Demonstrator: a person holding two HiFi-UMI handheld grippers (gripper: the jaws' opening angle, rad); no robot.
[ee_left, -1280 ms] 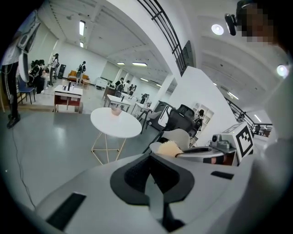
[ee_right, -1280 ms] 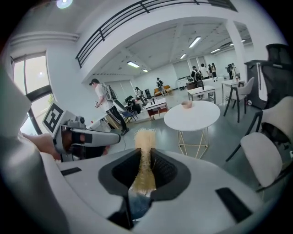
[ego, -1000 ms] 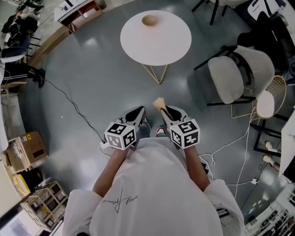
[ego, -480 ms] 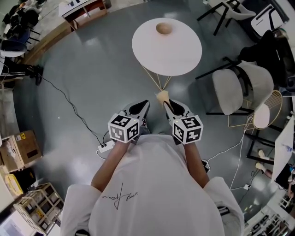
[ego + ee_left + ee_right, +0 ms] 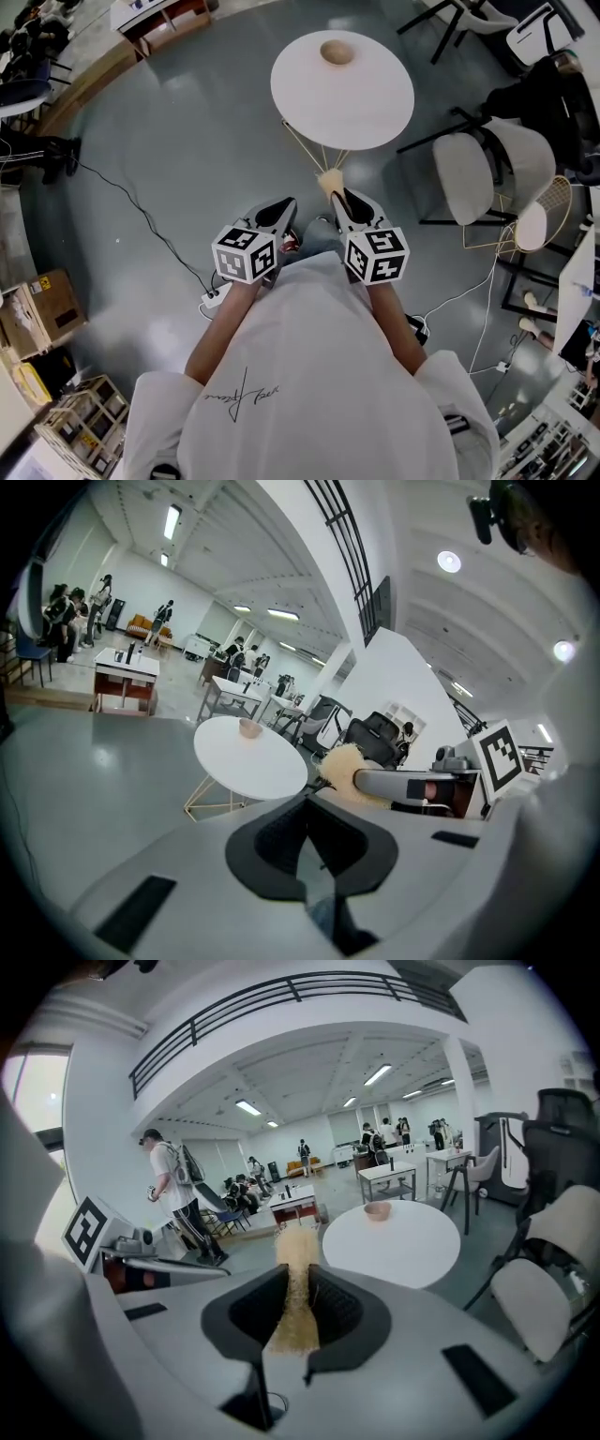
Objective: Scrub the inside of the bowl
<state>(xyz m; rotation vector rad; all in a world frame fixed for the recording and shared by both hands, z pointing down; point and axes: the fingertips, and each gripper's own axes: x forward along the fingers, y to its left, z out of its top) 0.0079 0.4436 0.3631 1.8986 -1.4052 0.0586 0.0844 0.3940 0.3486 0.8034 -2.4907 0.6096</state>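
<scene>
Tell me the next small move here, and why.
Probably step forward to the white table: the bowl sits on its far side, well beyond both grippers. The right gripper is shut on the scrubber and the left gripper is shut and empty, so closing the gap seems the only thing missing.

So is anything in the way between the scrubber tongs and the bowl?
Nothing visible. Past the right tongs holding the scrubber there's only floor, then bare table up to the bowl.
</scene>
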